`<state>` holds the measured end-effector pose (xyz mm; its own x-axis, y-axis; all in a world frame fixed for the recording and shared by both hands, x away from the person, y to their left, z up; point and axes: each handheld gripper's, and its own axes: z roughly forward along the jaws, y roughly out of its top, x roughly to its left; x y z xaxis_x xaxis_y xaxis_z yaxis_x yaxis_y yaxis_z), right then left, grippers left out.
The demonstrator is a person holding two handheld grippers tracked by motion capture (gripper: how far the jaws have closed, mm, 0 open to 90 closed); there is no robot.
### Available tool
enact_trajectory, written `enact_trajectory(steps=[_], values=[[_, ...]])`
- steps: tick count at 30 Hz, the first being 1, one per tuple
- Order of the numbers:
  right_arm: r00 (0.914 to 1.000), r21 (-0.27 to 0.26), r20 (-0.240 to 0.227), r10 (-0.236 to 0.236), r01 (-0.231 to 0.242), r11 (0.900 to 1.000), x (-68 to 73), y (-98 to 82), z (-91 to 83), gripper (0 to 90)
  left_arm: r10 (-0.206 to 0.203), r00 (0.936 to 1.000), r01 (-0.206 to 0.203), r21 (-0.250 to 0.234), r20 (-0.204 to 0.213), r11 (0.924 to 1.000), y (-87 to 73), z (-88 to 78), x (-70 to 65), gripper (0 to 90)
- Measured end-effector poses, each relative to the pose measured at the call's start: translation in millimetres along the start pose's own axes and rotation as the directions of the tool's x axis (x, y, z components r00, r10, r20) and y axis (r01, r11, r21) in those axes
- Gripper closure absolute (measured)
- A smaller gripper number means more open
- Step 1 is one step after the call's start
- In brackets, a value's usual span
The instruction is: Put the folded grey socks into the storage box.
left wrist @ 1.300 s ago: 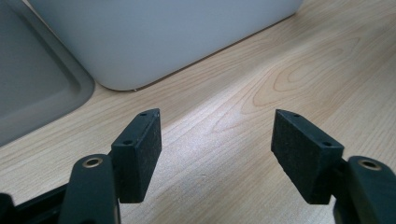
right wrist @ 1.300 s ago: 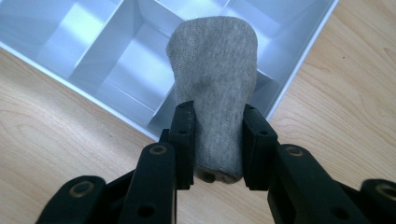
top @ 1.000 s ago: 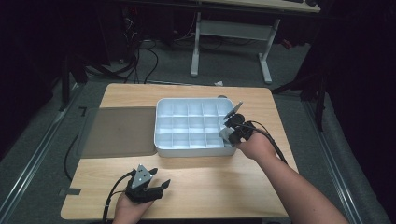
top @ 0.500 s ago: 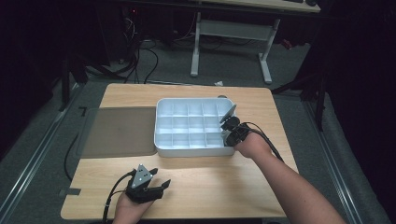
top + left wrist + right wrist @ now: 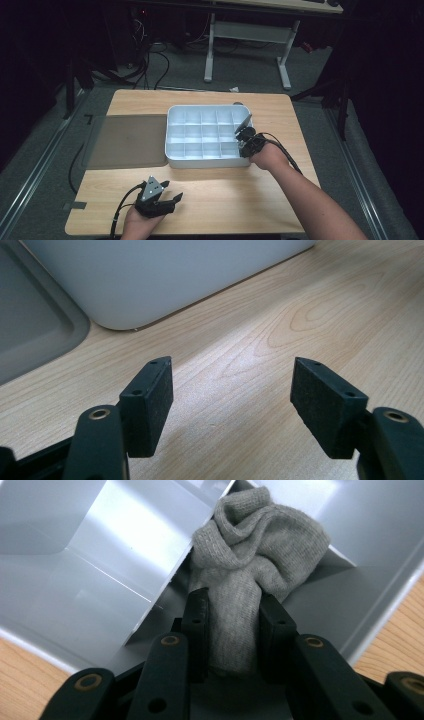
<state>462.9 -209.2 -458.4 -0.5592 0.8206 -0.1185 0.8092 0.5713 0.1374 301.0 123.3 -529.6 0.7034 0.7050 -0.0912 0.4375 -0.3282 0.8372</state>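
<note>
Looks like a lab setup to me: dark room, light wooden table under a spotlight, tangled black cables on grey carpet, white-legged desk behind.

The left hand-held gripper lies low at the near edge of the table, jaws spread wide with nothing between them. The right forearm extends diagonally over the table; the right hand-held gripper points downward, pads clamped on grey fabric.

Grey sock between jaws, in organizer
</note>
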Motion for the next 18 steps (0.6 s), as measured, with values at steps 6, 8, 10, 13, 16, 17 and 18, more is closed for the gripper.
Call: enact_trajectory(steps=[6,8,10,13,16,17,18], values=[[0.9995,0.016,-0.013,0.029,-0.029,0.999,0.0,0.5,5.2,70.8,-0.006,1.0000,0.006,-0.001,0.004,1.0000,0.1,-0.4,0.4,33.9],[0.9998,0.010,-0.015,0.015,-0.015,1.000,-1.2,0.6,5.5,70.6,-0.008,1.0000,0.008,-0.005,0.004,1.0000,0.1,-0.5,0.4,33.9],[0.9995,0.012,-0.018,0.028,-0.028,1.000,-0.3,0.8,4.3,69.5,-0.009,0.9999,0.009,-0.004,0.005,0.9999,0.2,-0.6,0.4,33.9],[0.9995,0.004,-0.016,0.026,-0.026,1.000,-0.2,1.0,2.5,67.9,-0.009,0.9999,0.009,-0.004,0.007,0.9999,0.1,-0.7,0.3,33.9],[0.9992,-0.001,-0.022,0.033,-0.033,0.999,-0.3,1.3,-0.7,66.0,-0.010,0.9999,0.010,-0.005,0.008,0.9999,0.2,-0.8,0.3,33.9],[0.9987,0.002,-0.022,0.047,-0.047,0.999,0.4,1.4,-1.7,65.1,-0.012,0.9999,0.012,-0.005,0.009,0.9999,0.3,-0.8,0.4,33.9],[0.9988,0.001,-0.021,0.045,-0.045,0.999,0.3,1.6,-2.5,64.1,-0.013,0.9999,0.013,-0.005,0.010,0.9999,0.3,-0.8,0.4,33.9]])
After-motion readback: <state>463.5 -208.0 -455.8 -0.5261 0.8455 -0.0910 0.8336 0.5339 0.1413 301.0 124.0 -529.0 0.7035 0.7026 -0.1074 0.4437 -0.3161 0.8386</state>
